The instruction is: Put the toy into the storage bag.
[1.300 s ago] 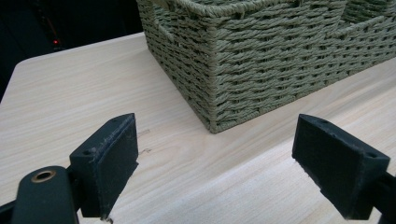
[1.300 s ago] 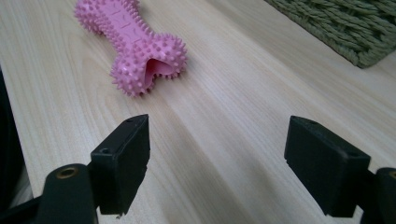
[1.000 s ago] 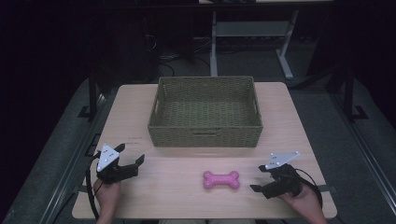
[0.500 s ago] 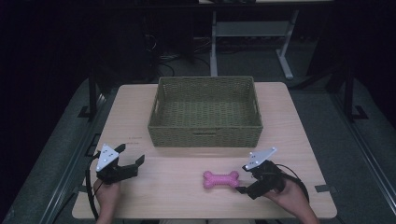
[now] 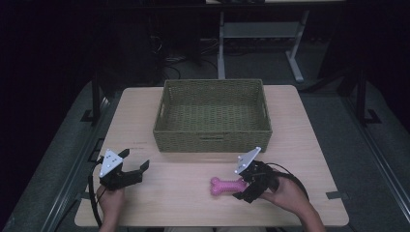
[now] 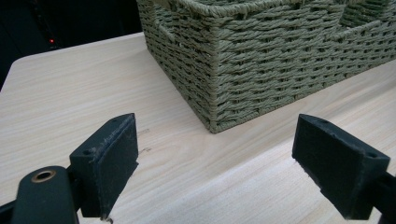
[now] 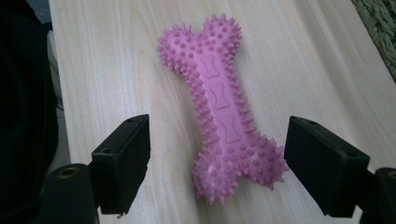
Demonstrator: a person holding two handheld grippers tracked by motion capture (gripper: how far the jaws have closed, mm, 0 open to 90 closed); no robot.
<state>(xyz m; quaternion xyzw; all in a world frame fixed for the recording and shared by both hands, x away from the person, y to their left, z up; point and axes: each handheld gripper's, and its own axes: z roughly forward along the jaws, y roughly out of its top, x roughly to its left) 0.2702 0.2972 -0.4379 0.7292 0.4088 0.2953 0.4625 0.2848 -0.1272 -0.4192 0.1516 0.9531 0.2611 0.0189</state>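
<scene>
A pink spiked rubber bone (image 5: pixel 225 185) (image 7: pixel 220 101) lies flat on the wooden table (image 5: pixel 188 193), in front of a woven green basket (image 5: pixel 212 141). My right gripper (image 5: pixel 241 186) (image 7: pixel 217 165) is open at the bone's right end, its near knob between the two jaws without touching either. My left gripper (image 5: pixel 138 169) (image 6: pixel 215 163) rests open near the table's front left, pointing toward the basket's (image 6: pixel 261 60) near left corner, with nothing between its jaws.
The basket holds nothing that I can see. Bare tabletop lies between the two grippers and to both sides of the basket. Beyond the table stand dark floor, cables and a desk frame (image 5: pixel 256 43). A strip of tape (image 5: pixel 335 195) marks the right edge.
My right gripper has moved left from the table's right side up to the bone, whose end now sits between its open jaws. The left gripper has stayed put.
</scene>
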